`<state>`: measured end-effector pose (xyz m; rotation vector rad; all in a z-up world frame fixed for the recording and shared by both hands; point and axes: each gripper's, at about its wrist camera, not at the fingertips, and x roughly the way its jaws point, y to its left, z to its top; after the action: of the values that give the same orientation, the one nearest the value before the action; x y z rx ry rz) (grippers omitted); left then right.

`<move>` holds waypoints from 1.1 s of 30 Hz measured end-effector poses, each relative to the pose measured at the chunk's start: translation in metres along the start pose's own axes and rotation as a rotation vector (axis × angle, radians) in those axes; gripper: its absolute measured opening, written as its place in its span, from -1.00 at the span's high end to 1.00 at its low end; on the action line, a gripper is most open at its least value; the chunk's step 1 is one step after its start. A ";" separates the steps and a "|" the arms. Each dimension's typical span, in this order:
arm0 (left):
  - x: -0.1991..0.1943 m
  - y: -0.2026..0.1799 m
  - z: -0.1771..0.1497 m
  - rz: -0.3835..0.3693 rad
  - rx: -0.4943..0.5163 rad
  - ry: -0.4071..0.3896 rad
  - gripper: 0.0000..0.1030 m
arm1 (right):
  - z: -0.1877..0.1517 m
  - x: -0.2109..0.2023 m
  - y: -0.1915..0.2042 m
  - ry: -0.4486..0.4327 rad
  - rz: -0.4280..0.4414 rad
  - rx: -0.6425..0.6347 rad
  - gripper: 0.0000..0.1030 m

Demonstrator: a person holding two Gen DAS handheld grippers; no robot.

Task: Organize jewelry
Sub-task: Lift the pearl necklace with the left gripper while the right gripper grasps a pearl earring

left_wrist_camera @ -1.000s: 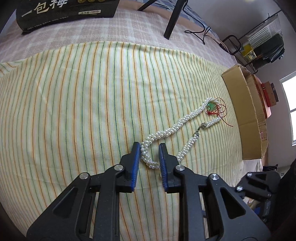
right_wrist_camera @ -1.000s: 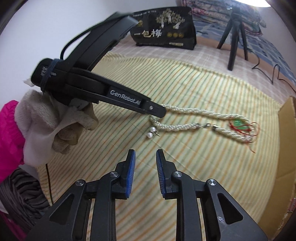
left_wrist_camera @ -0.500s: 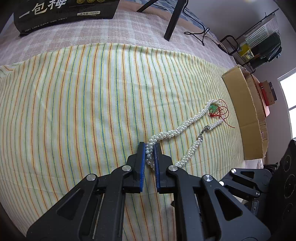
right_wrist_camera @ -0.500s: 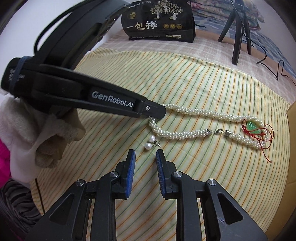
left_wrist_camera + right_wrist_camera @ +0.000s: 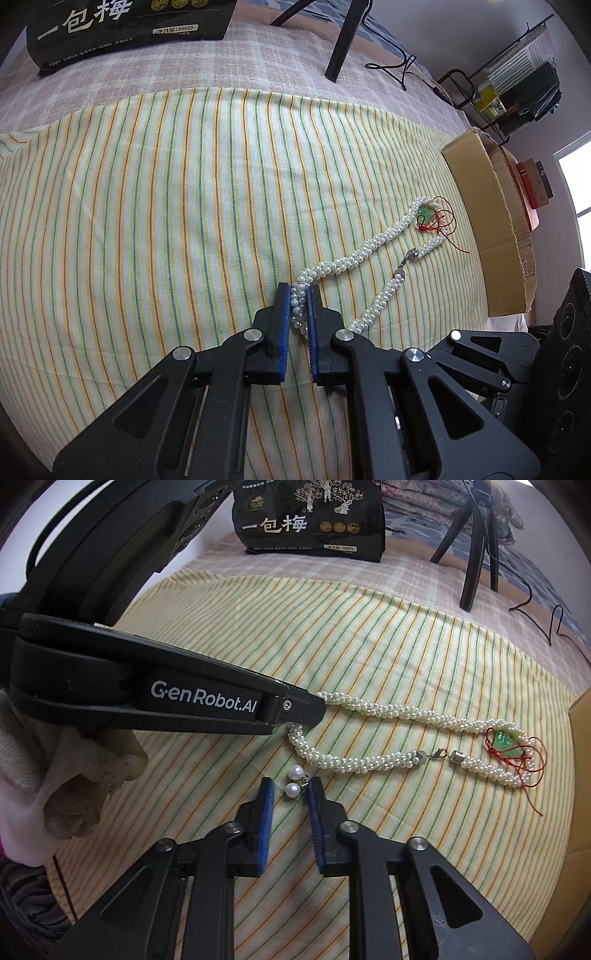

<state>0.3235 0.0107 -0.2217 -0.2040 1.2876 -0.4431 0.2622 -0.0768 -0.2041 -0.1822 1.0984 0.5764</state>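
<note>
A twisted white pearl necklace [image 5: 354,258] lies on the striped cloth, with a green pendant on red string [image 5: 428,216] at its far end. My left gripper [image 5: 299,291] is shut on the necklace's near bend. In the right wrist view the necklace [image 5: 399,712] stretches to the right and the left gripper [image 5: 306,712] pinches its left end. A pair of pearl earrings [image 5: 293,781] lies on the cloth. My right gripper [image 5: 290,788] is open, its fingertips on either side of the nearer earring.
A cardboard box [image 5: 491,229] stands at the cloth's right edge. A black snack bag [image 5: 310,520] and a tripod [image 5: 476,546] stand at the back. A gloved hand [image 5: 74,775] holds the left gripper at left.
My left gripper has shut on the necklace's bend. My right gripper has moved forward so the earrings now sit between its fingertips.
</note>
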 end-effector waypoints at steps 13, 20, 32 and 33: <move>-0.022 0.001 0.000 -0.060 -0.055 -0.035 0.89 | -0.011 -0.021 -0.004 -0.004 0.002 0.009 0.83; -0.052 -0.018 0.005 -0.137 -0.064 -0.091 0.89 | -0.017 -0.057 -0.012 -0.053 -0.005 0.035 0.83; -0.099 -0.076 0.010 -0.267 -0.023 -0.174 0.89 | -0.035 -0.121 -0.044 -0.155 -0.021 0.122 0.83; -0.103 -0.079 0.010 -0.276 -0.023 -0.184 0.89 | -0.037 -0.127 -0.047 -0.165 -0.025 0.128 0.83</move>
<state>0.2953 -0.0175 -0.0973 -0.4352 1.0874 -0.6298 0.2162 -0.1761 -0.1166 -0.0363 0.9683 0.4883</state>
